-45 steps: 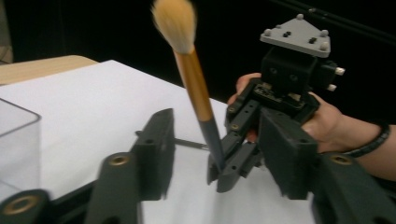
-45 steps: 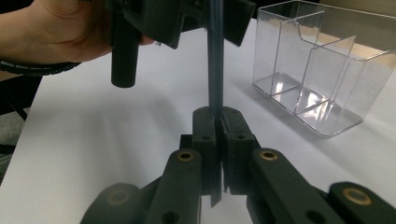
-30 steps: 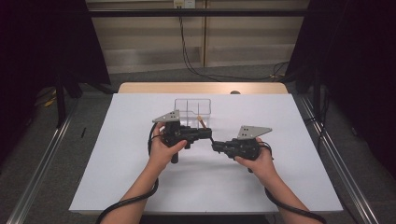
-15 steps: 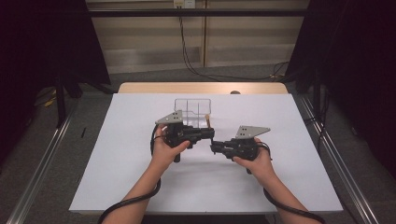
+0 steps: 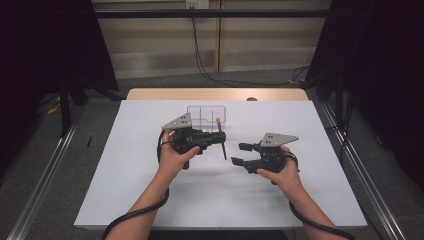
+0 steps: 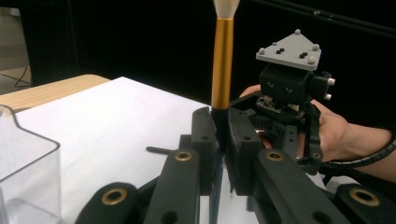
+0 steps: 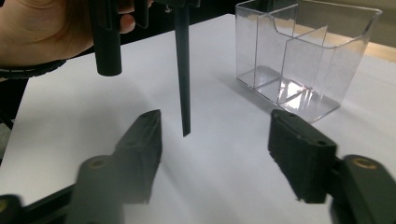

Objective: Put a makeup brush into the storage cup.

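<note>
The left gripper [image 5: 220,140] pinches a gold-and-black makeup brush [image 6: 222,70] upright above the white worktop [image 5: 150,200]. The right gripper [image 5: 240,154] hangs nearby, fingers spread, beside the clear plastic organiser box [image 7: 299,56].

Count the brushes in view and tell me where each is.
1. The brush is clamped upright in the left gripper, above the table, beside the clear box.

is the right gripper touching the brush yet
Apart. In the right gripper view the right gripper stands open, and the brush handle hangs between and beyond its fingers, with white table showing on either side.
</note>
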Action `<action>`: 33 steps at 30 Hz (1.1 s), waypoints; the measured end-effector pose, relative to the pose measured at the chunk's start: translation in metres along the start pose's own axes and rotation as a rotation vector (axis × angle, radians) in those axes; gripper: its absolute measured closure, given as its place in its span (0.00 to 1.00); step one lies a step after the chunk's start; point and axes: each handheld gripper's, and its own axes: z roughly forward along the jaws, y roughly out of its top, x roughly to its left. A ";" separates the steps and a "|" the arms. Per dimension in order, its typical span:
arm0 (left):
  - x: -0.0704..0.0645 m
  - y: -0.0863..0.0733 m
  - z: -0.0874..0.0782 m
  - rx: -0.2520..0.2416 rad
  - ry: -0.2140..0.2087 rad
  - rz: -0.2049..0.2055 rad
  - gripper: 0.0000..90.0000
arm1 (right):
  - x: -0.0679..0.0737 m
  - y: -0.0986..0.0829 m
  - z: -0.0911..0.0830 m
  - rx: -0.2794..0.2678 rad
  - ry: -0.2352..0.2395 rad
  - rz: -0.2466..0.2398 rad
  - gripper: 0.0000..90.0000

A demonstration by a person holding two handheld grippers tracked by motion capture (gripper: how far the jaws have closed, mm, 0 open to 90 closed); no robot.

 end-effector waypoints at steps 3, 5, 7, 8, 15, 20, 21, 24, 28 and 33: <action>0.000 0.001 -0.002 0.001 0.011 0.000 0.92 | -0.002 -0.001 -0.004 -0.011 0.004 0.013 0.27; 0.002 0.001 -0.005 0.002 0.018 0.007 0.92 | -0.004 -0.002 -0.008 -0.020 -0.004 0.010 0.24; 0.002 0.002 -0.007 0.000 0.027 0.009 0.92 | -0.004 -0.003 -0.012 -0.033 -0.005 0.008 0.20; 0.003 0.003 -0.009 -0.003 0.031 0.009 0.92 | -0.005 -0.004 -0.014 -0.037 -0.006 0.006 0.19; 0.004 0.005 -0.016 0.005 0.055 0.016 0.92 | -0.008 -0.011 -0.027 -0.036 -0.021 0.004 0.12; 0.006 0.005 -0.019 0.007 0.068 0.015 0.92 | -0.011 -0.015 -0.035 -0.038 -0.029 0.012 0.10; 0.007 0.005 -0.020 0.011 0.071 0.018 0.92 | -0.011 -0.016 -0.037 -0.037 -0.032 0.013 0.10; 0.009 0.005 -0.022 0.015 0.080 0.019 0.92 | -0.012 -0.019 -0.042 -0.037 -0.040 0.017 0.09; 0.010 0.006 -0.023 0.016 0.087 0.018 0.92 | -0.014 -0.022 -0.046 -0.035 -0.048 0.023 0.08; 0.012 0.007 -0.025 0.025 0.096 0.024 0.92 | -0.014 -0.025 -0.050 -0.027 -0.053 0.020 0.07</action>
